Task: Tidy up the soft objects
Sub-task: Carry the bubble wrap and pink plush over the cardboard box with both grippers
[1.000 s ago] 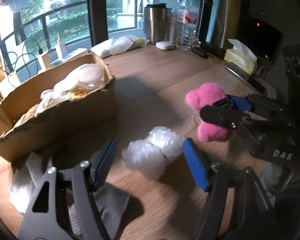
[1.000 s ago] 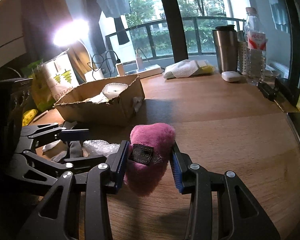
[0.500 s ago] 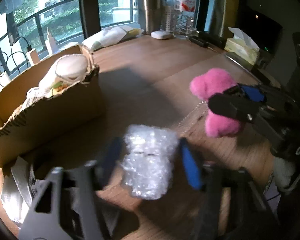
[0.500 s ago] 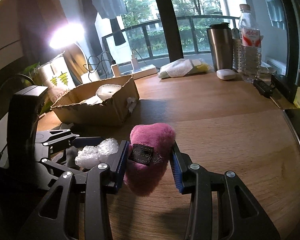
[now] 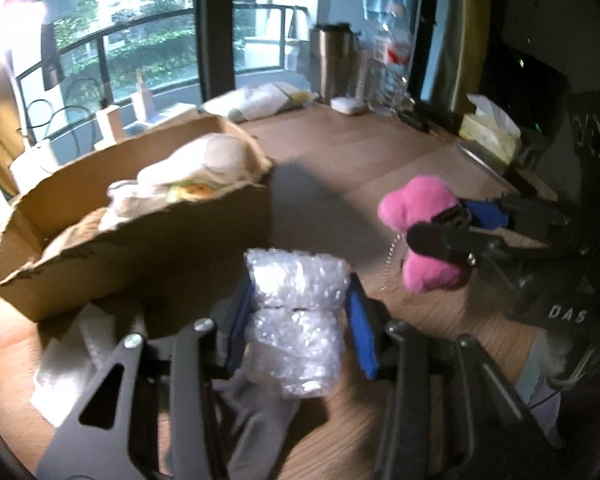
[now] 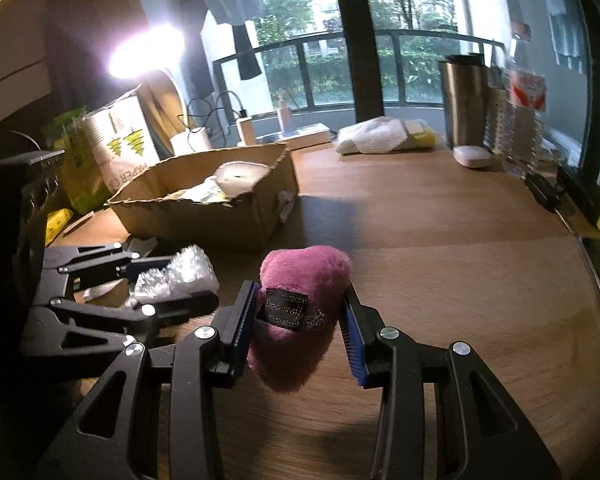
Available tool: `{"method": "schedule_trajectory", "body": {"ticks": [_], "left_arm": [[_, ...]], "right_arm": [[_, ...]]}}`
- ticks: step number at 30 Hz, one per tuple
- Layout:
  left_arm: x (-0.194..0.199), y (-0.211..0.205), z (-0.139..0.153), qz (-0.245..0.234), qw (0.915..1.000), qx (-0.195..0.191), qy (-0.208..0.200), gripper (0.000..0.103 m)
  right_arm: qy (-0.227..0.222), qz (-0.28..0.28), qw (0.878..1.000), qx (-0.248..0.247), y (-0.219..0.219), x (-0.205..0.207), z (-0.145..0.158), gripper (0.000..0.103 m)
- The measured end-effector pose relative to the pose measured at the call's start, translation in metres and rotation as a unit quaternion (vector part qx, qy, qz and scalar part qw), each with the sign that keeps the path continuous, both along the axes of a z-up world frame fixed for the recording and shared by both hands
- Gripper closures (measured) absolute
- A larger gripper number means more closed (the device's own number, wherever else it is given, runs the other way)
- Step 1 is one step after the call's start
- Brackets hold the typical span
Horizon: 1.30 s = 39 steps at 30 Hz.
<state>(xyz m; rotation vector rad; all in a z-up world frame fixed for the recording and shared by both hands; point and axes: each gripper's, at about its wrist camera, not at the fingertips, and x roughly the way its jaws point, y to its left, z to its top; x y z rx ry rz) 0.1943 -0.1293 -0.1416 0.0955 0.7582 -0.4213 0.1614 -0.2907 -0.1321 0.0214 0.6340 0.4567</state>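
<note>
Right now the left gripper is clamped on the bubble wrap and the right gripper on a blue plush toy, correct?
Not quite: the plush toy in the right gripper is pink, as the right wrist view shows. The left gripper is clamped on the bubble wrap.

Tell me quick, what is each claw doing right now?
Left claw: has just been closing, now shut on the bubble wrap bundle.
Right claw: shut on the pink plush toy.

bubble wrap wad [image 5: 296, 320]: clear, crinkly, pinched at the waist, squeezed between my left pads, near the cardboard box [image 5: 140, 236]
pink plush [image 6: 300, 312]: fuzzy, black label facing me, clamped between my right pads, above the table
</note>
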Motion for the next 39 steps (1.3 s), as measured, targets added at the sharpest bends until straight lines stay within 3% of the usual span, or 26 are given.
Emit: {"method": "schedule_trajectory", "body": {"ticks": [8,23,39], "left_arm": [[-0.002,0.054,0.019,0.049,0.9981,-0.029,-0.023,0.058],[-0.010,0.146,0.042,0.133,0.9875,-0.036,-0.076,0.058],[0.009,0.184,0.058,0.164,0.9793,-0.047,-0.109,0.058]], "right_arm": [[-0.012,0.026,0.999,-0.017,0.034,0.003,0.013,0.061],[-0.045,0.066,0.996,-0.035,0.086,0.021,0.039,0.061],[-0.088,0.080,0.992,-0.033,0.110,0.042,0.064,0.061]]}}
